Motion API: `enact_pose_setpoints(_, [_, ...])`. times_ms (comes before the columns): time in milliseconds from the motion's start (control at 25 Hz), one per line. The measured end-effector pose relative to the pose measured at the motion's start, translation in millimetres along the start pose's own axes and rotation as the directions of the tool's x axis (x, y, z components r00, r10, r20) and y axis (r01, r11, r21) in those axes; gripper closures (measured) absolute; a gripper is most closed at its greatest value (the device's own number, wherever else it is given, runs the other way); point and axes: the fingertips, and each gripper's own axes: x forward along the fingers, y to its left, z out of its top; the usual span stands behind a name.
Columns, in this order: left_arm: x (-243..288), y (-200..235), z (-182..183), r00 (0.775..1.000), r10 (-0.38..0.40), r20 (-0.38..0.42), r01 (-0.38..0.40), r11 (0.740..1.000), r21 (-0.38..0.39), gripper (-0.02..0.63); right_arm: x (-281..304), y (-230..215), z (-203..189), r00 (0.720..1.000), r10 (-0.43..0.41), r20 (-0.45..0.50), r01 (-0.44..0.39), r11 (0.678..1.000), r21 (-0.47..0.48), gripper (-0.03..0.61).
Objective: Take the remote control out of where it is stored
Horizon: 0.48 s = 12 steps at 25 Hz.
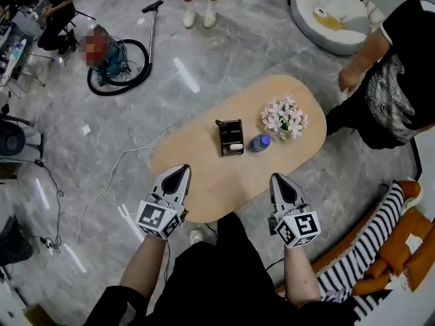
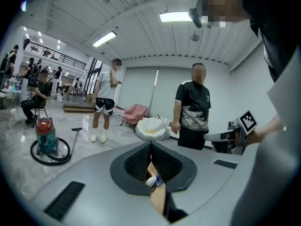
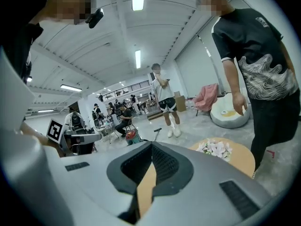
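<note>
In the near end of the black holder (image 1: 230, 132), at the middle of the oval table (image 1: 217, 178), the remote control (image 1: 236, 146) shows only as a small pale piece, so its long axis cannot be told. A blue bottle (image 1: 259, 142) stands just beside the holder on its right, with flowers (image 1: 285, 117) beyond. The holder lies ahead of and between the left gripper (image 1: 182, 170) and right gripper (image 1: 277, 178). Both are clenched on nothing and about equally near, though the bottle crowds the right one's way.

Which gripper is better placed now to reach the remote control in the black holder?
Probably left. The left gripper points straight at the black holder with the remote control; the right gripper faces only bare table.
</note>
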Motion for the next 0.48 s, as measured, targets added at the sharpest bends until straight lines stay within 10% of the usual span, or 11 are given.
enact_pose_setpoints(480, [80, -15, -43, 0.985, -0.037, -0.168, 0.053, 0.994, 0.094, 0.606, 12, -43, -22, 0.998, 0.011, -0.063, -0.009, 0.999, 0.040, 0.571])
